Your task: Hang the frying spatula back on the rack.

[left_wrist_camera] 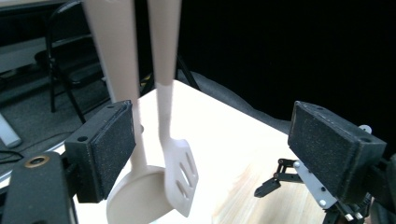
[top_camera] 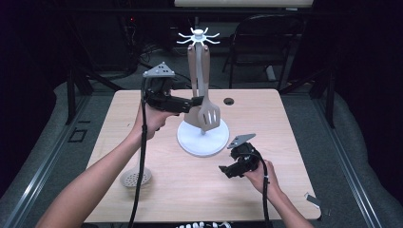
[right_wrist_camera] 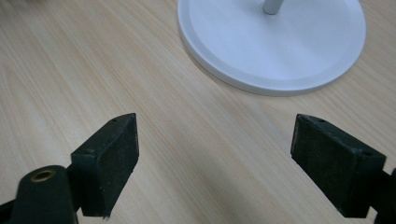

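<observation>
At the far left of the high view we find a skimmer point(top_camera: 135, 178) lying flat on the wooden table point(top_camera: 190, 190); its handle is largely covered by the person's left forearm and the black cable, so we can make out little more than the round perforated head. Moving right, the left gripper point(top_camera: 197, 100) is held up off the table, level with the hanging utensils, its jaws standing wide apart with nothing pressed between the pads. In the left gripper view the spoon point(left_wrist_camera: 135, 186) hangs just beside the left pad point(left_wrist_camera: 112, 149), partly hidden behind it, and we cannot tell whether it touches; its bowl is cut off by the bottom edge of that view. The slotted spatula point(left_wrist_camera: 180, 175) hangs next to the spoon, in the gap between the jaws but clear of both pads. Both beige handles run out of the top of that view, so their hooks are seen only from above, on the white utensil stand point(top_camera: 203, 140), whose spoked top is small and pale against the dark background. In the high view the spoon is mostly covered by the spatula and the stand's post. Further right, the right gripper point(top_camera: 227, 171) rests low over the table near the stand's round base, well apart from the utensils. In the right gripper view its jaws are spread wide over bare wood with nothing between them, and the stand's base point(right_wrist_camera: 280, 51) is cut off by the top edge.
</observation>
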Action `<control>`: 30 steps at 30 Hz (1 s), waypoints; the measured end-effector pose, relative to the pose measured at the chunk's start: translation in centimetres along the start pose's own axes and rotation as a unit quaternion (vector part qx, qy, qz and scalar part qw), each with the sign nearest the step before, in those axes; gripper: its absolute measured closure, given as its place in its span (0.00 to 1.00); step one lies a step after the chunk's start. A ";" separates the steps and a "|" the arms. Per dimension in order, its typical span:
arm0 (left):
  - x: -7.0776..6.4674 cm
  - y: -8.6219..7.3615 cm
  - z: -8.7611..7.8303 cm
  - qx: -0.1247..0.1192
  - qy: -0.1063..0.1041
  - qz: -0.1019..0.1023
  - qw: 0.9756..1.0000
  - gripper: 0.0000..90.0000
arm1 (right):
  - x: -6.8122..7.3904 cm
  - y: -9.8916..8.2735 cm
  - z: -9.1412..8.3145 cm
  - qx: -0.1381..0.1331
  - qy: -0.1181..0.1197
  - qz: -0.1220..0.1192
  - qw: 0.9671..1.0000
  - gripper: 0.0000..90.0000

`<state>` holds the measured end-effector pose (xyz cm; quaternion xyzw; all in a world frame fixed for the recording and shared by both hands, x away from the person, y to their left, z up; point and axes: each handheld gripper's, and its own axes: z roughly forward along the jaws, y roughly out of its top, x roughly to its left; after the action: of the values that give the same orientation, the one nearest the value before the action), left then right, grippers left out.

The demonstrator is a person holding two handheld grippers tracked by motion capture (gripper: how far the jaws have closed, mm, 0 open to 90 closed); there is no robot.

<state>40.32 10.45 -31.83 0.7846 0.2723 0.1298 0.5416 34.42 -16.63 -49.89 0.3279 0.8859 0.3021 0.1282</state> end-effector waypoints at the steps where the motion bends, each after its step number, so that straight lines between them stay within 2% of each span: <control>1: 0.2 0.1 -0.2 0.000 0.004 0.000 1.000 0.16 | 0.0 0.0 0.0 0.001 -0.002 -0.001 1.000 0.16; 5: 1.0 0.5 -1.0 -0.004 0.011 -0.002 1.000 0.13 | -0.2 0.0 -0.1 0.003 -0.002 0.000 1.000 0.16; 9: 1.9 1.2 -1.7 -0.017 0.019 -0.009 1.000 0.09 | -0.2 0.0 -0.1 0.000 -0.003 0.000 1.000 0.16; 18: 3.9 3.0 -2.6 -0.035 0.043 -0.022 0.998 0.08 | -0.2 0.0 -0.1 0.006 -0.002 -0.004 1.000 0.16; 20: 4.3 3.3 -2.7 -0.039 0.044 -0.026 0.998 0.10 | -0.2 0.0 0.0 0.004 -0.002 -0.003 1.000 0.16; 25: 4.5 4.1 -2.9 -0.053 0.048 -0.019 0.997 0.17 | -0.3 0.0 -0.1 0.009 -0.004 -0.005 1.000 0.17; 30: 4.2 4.9 -3.2 -0.065 0.053 0.000 0.996 0.26 | -0.3 -0.1 -0.1 0.008 -0.006 -0.006 1.000 0.17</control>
<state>43.60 14.03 -26.53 0.7396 0.2917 0.1883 0.5766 34.59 -16.88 -49.87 0.3252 0.8896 0.2919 0.1327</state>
